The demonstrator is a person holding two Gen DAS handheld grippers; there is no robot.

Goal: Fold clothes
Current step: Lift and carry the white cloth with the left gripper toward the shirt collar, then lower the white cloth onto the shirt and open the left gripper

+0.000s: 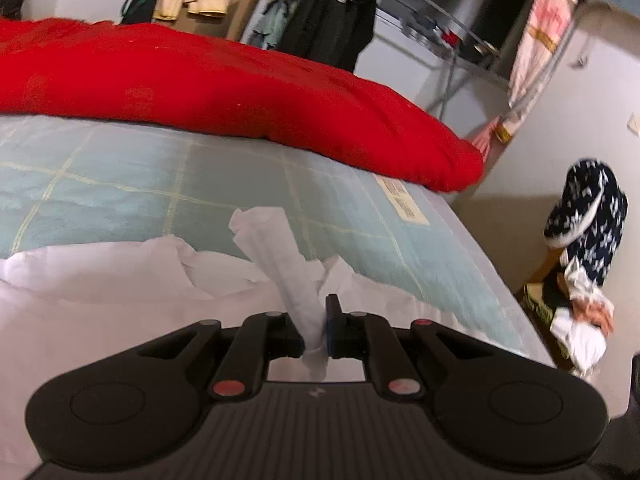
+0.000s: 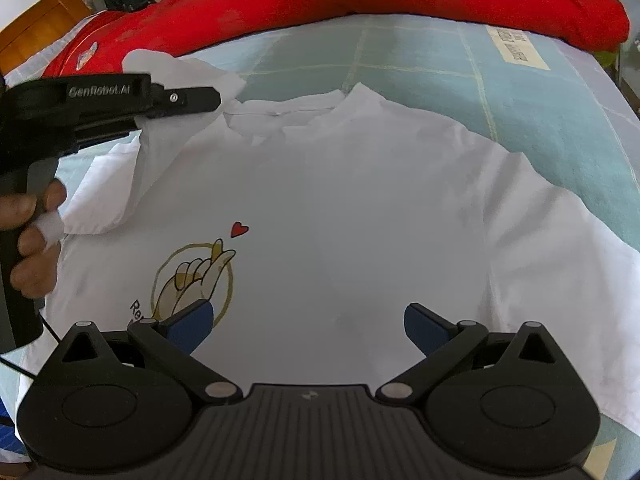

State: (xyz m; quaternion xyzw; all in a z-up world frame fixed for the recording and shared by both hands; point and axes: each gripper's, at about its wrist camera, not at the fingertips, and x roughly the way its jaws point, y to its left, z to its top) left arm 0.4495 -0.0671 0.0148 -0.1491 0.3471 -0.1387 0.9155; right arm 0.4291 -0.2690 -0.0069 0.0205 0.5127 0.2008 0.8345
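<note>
The left gripper covers the lower stretch of the pinched white sleeve in the left wrist view, and the right wrist view shows only its side, so the pinch itself is hidden there, while the hand holding it is cut off by the left edge. The right gripper hides the hem of the white T-shirt and the lettering under its printed emblem, of which only "Re" can be read. The label on the mattress is too small to read, the dark patterned cloth beside the bed is motion-blurred, and the red blanket runs off the left edge
</note>
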